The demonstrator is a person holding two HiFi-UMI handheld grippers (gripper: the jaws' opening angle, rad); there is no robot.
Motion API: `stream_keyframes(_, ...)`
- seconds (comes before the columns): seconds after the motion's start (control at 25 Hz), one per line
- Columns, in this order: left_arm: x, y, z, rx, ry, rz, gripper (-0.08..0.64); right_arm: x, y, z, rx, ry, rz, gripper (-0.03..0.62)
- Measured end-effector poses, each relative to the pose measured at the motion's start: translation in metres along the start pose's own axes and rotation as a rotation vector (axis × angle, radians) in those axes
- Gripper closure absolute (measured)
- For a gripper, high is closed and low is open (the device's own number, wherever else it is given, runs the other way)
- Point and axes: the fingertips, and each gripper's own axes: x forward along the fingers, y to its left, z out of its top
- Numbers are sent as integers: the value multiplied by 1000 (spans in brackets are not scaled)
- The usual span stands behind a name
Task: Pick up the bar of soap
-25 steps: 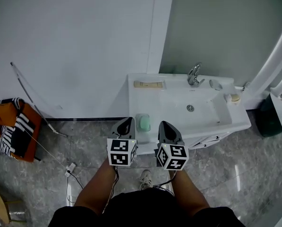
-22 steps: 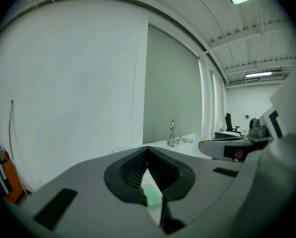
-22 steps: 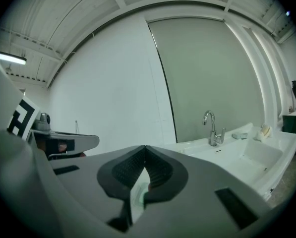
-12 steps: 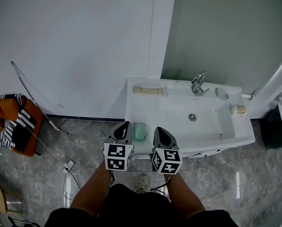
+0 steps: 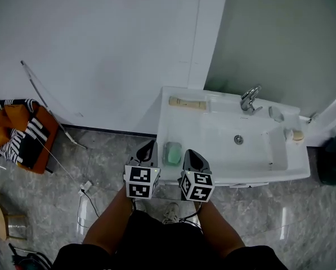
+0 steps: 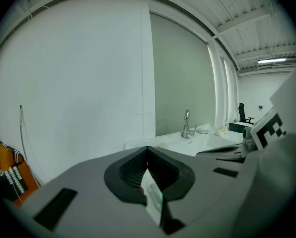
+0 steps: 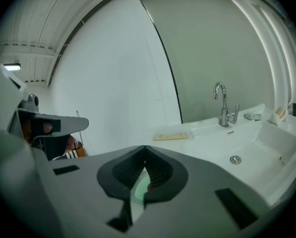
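Observation:
The pale green bar of soap [image 5: 173, 153] lies on the front left corner of the white sink [image 5: 213, 129]. In the head view my left gripper [image 5: 149, 145] hovers just left of it and my right gripper [image 5: 190, 153] just right of it, side by side, both above the sink's front edge. The left gripper [image 6: 147, 148] has its jaws together with nothing held. My right gripper [image 7: 145, 148] is likewise shut and empty. A sliver of the soap [image 7: 138, 190] shows through the gap below its jaws.
On the sink's back rim lie a flat wooden piece [image 5: 187, 102], the chrome faucet [image 5: 250, 100] and small items [image 5: 296, 134] at the right. An orange and striped cloth [image 5: 21, 134] lies on the floor at left, a cable [image 5: 86, 185] nearer me.
The head view has swung, so the sink sits lower and further right in it. Both grippers stay shut and side by side, flanking the soap.

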Motion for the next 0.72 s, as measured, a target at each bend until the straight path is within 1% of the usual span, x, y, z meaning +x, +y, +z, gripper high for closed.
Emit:
stream_keyframes(0.2,12,12,-6,-7,16,-18,561,18,-3,-17,22,61,-38,586)
stream_keyframes(0.4,25,22,-14,-8,26,-72,561,32,-1,-36,33,116,-92,586)
stream_keyframes(0.52,33,31,-17,-12,33,-105,561,41,1,-44,27,143,-131,586)
stream_keyframes(0.64,39,37,-19,0,39,-141,561,48,2,-51,18,169,-176,586)
stream_keyframes(0.72,44,40,-21,-8,42,-167,561,53,4,-55,13,188,-193,586)
